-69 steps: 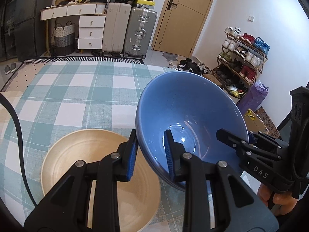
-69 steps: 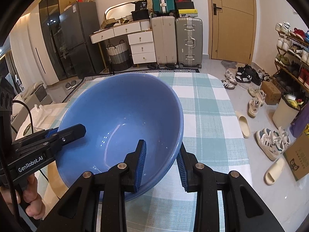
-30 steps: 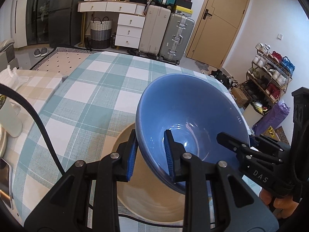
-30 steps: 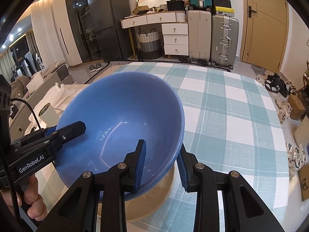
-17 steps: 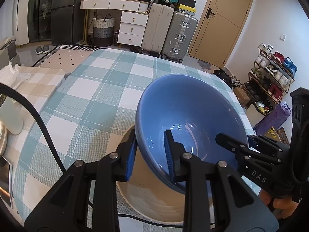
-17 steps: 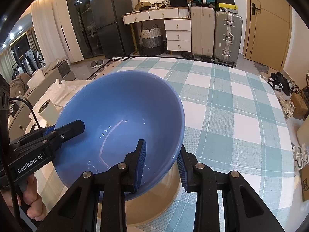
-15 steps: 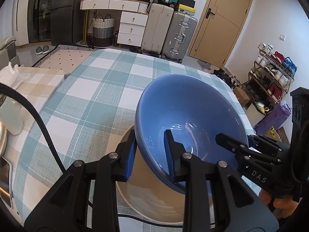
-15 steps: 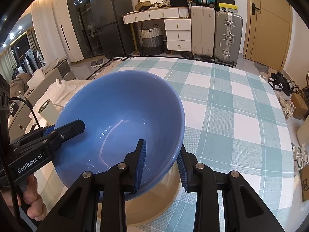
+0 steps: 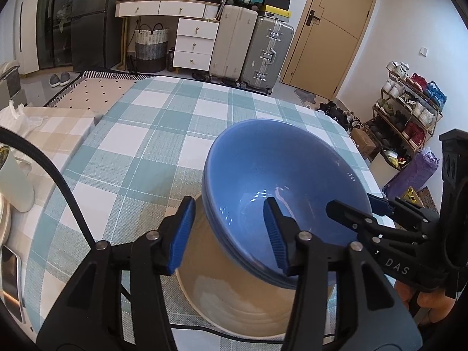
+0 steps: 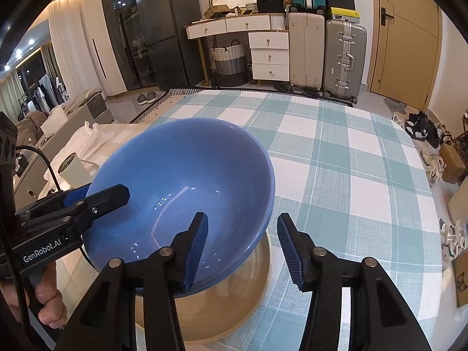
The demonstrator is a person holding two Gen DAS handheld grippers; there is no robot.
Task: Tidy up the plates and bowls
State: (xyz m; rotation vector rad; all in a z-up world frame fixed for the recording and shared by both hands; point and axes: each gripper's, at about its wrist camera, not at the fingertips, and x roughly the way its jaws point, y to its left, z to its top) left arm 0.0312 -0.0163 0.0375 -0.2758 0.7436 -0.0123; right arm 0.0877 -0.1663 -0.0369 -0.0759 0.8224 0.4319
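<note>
A big blue bowl [image 9: 278, 169] [image 10: 181, 169] sits tilted inside a wider beige bowl [image 9: 234, 298] [image 10: 222, 307] on the checked tablecloth. My left gripper [image 9: 229, 235] straddles the blue bowl's near rim. Its jaws are opening, one pad inside the bowl and one outside, neither pressing on it. My right gripper [image 10: 242, 248] straddles the opposite rim the same way, its jaws opening with gaps on both sides of the wall. Each gripper shows in the other's view: the right gripper [image 9: 362, 204] and the left gripper [image 10: 96, 194], each with a hand beneath it.
A white cup [image 10: 73, 172] lies left of the bowls, and a phone [image 9: 10, 286] rests at the table's left edge. A black cable [image 9: 58, 181] runs past the beige bowl. Bare checked tablecloth [image 10: 336, 161] stretches beyond the bowls. Suitcases and a shoe rack stand on the floor behind.
Both grippers were shut on the blue bowl's rim over the beige bowl. Now both pairs of jaws have spread off the rim, and the blue bowl lies in the beige one.
</note>
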